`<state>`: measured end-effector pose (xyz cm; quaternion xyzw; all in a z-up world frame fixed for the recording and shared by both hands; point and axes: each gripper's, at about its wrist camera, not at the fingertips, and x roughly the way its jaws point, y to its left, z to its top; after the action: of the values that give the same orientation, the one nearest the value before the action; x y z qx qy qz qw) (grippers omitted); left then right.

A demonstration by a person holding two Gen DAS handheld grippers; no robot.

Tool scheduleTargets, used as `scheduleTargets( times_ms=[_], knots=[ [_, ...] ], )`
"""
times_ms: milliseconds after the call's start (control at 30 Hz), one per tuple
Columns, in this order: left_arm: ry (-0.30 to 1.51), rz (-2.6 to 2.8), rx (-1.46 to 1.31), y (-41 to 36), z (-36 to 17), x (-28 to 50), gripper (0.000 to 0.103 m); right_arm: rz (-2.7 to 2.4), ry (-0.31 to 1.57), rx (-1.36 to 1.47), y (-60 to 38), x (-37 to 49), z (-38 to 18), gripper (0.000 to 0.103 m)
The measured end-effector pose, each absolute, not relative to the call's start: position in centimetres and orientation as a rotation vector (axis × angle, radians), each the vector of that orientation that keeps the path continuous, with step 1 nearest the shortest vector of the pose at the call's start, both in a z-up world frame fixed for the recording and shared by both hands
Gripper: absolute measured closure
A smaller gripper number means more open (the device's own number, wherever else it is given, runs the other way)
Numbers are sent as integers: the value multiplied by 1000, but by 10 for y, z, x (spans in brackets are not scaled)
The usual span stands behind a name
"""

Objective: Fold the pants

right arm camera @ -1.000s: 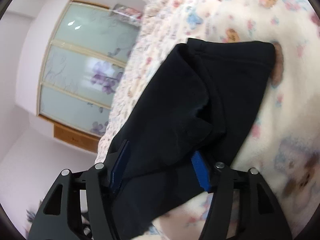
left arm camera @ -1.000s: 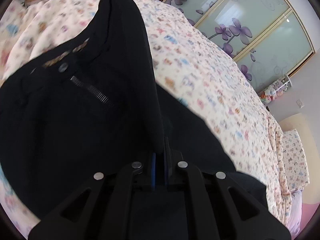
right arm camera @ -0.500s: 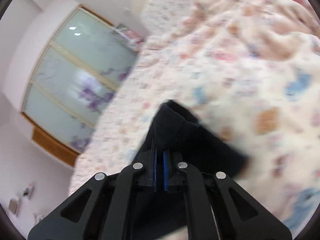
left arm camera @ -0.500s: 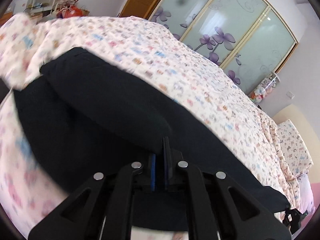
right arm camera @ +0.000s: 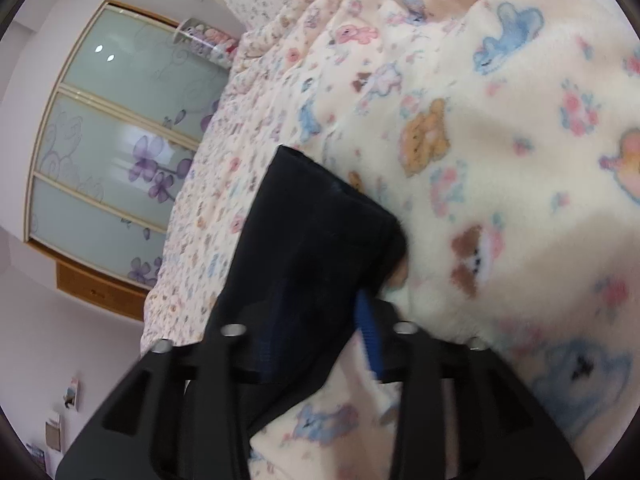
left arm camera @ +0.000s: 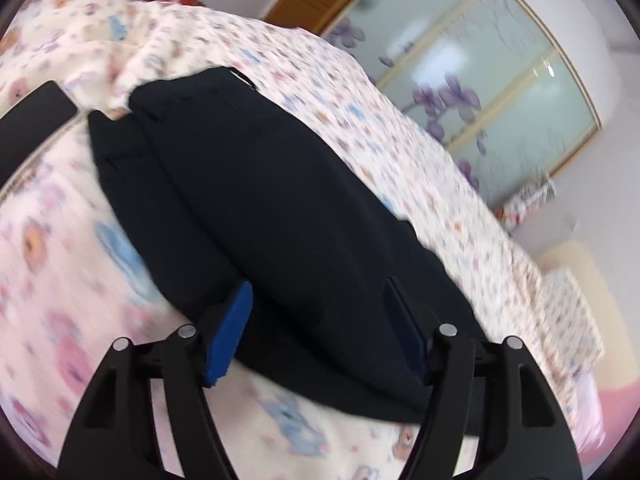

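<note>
One pair of black pants (left arm camera: 280, 208), two grippers, one patterned blanket (left arm camera: 68, 264).

Pants lie folded on the blanket, running toward 11 o'clock. Left gripper (left arm camera: 320, 320) and right gripper (right arm camera: 320, 320), clenched half a second ago, are opening, released, cloth between the jaws.

bright daylight, motion blur, fisheye

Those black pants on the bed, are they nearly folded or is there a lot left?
Well along, it seems. The black pants already lie doubled in a long stack on the patterned blanket. Both the left claw and right claw are opening, with cloth between their pads but no longer pinched. Likely left: another fold to shorten the bundle, then smoothing.
</note>
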<state>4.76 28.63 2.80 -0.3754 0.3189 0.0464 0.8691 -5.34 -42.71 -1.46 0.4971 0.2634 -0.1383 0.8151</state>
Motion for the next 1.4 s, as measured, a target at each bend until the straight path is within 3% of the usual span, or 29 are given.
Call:
scheduleTargets(
  times_ms=[233, 433, 467, 500, 533, 867, 967, 1067, 1133, 1200, 1333, 1400],
  knots=[
    [752, 48, -1067, 344, -3, 74, 38, -279, 572, 1049, -421, -49, -11, 50],
    [760, 69, -1175, 365, -16, 80, 52, -263, 571, 1034, -419, -46, -12, 50],
    [752, 89, -1179, 369, -15, 81, 67, -261, 571, 1034, -419, -46, -12, 50],
    [746, 103, -1177, 370, -13, 81, 90, -256, 571, 1036, -419, -45, -12, 50],
    [743, 118, -1170, 372, -12, 79, 93, -252, 572, 1037, -418, -46, -12, 49],
    [665, 171, -907, 348, 16, 34, 96, -248, 598, 1006, -414, -47, -6, 41],
    [742, 209, -888, 350, -8, 41, 91, -306, 579, 974, -408, -56, 1, 41],
    [703, 203, -867, 348, -3, 32, 84, -363, 536, 874, -397, -70, 16, 41],
    [662, 222, -817, 345, 7, 23, 72, -364, 496, 790, -389, -75, 31, 41],
    [579, 300, -729, 337, 24, 3, 37, -290, 470, 703, -377, -74, 45, 41],
    [432, 267, -589, 306, 53, -19, 32, -82, 543, 689, -361, -47, 46, 39],
    [420, 178, -550, 286, 62, -13, 19, -99, 531, 754, -369, -42, 39, 39]
  ],
)
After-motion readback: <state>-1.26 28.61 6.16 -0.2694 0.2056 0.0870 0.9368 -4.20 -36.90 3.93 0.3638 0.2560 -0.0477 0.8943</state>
